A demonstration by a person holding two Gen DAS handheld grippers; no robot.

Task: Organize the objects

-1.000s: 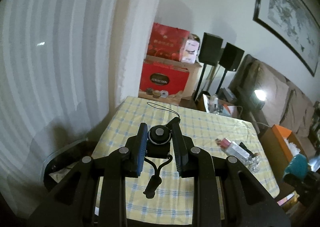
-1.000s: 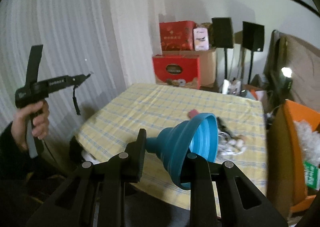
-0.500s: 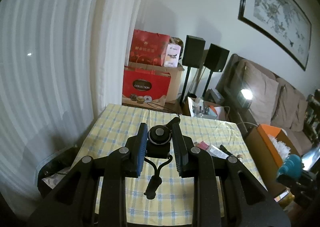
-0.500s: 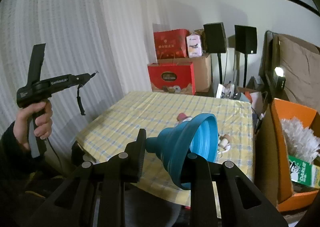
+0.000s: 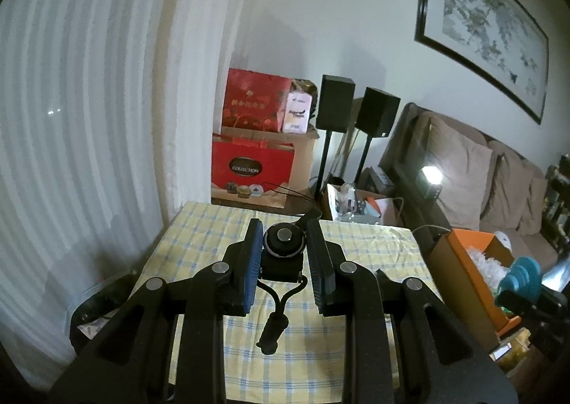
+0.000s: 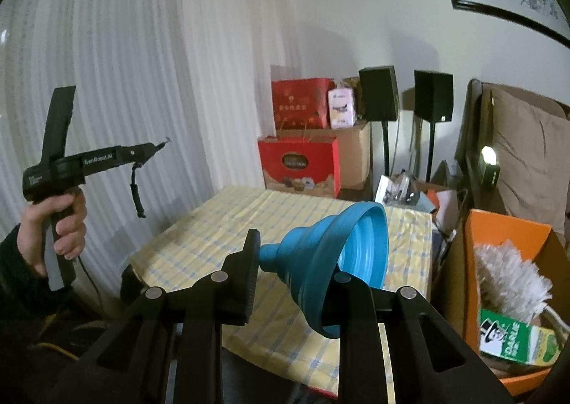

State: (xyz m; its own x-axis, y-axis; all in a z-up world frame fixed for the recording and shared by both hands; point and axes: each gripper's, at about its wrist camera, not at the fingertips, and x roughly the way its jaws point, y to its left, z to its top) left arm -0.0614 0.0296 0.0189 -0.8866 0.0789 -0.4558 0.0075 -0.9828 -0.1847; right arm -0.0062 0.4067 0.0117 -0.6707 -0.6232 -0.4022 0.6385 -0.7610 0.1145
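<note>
My left gripper (image 5: 285, 243) is shut on a small black camera-like device (image 5: 283, 254) with a wrist strap (image 5: 276, 318) hanging below it, held high above the yellow checked tablecloth (image 5: 367, 243). My right gripper (image 6: 295, 261) is shut on a blue collapsible funnel (image 6: 342, 254), also held up off the table (image 6: 228, 226). The funnel shows at the right edge of the left wrist view (image 5: 520, 279). The left gripper shows at the left of the right wrist view (image 6: 92, 161), held in a hand.
An orange box (image 6: 506, 261) holding a feather duster (image 6: 509, 279) and a green carton (image 6: 513, 336) stands right of the table. Red gift boxes (image 5: 253, 169), two black speakers on stands (image 5: 352, 108) and a sofa (image 5: 481, 169) lie beyond. White curtains hang on the left.
Both grippers have lifted and drawn back from the table with their objects. The items lying on the tablecloth have dropped out of view.
</note>
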